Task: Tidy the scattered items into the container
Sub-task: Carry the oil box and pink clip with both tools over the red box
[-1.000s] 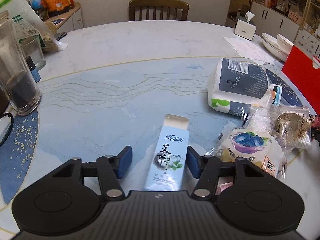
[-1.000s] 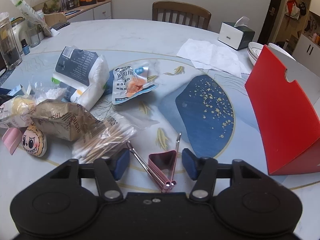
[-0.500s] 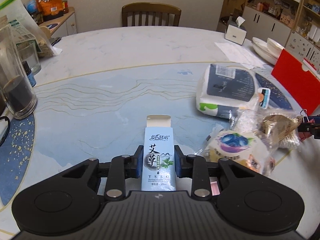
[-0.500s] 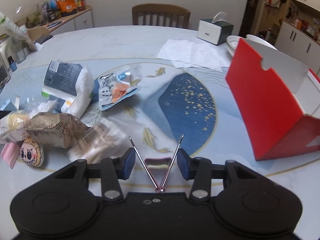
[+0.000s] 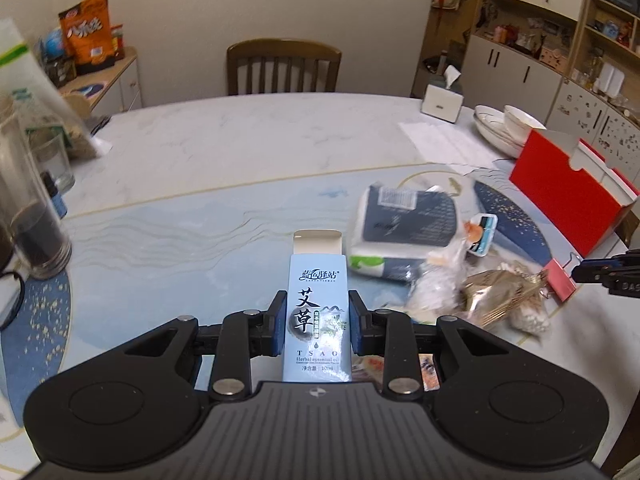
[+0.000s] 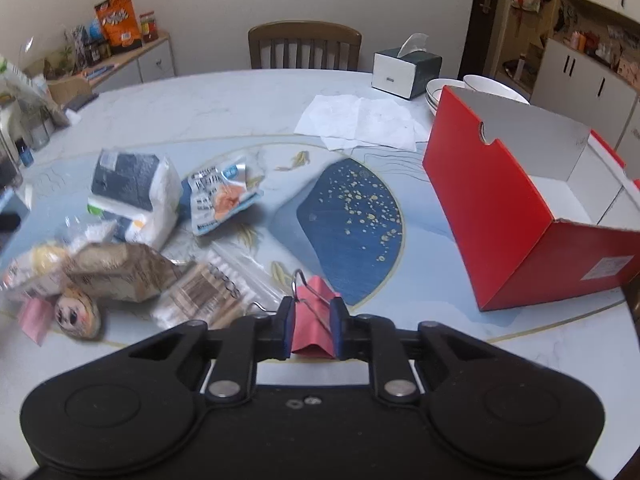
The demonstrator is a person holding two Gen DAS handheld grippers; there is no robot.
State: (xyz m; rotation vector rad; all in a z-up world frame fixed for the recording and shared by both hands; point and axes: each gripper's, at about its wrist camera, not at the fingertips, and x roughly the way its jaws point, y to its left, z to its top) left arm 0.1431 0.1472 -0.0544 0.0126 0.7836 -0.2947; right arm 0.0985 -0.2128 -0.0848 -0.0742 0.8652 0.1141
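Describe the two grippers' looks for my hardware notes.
Both the left gripper and the right gripper are matte black plastic: two round lobes, a ribbed centre plate, silver pivot screws and blue pads on the fingers. No cables or sleeves show.

the red box is cut off at the right edge, and the snack packets blur together.

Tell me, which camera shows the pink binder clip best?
The right wrist view: the pink binder clip sits large and central, pinched in the right gripper. The left wrist view shows it only small at the right edge.
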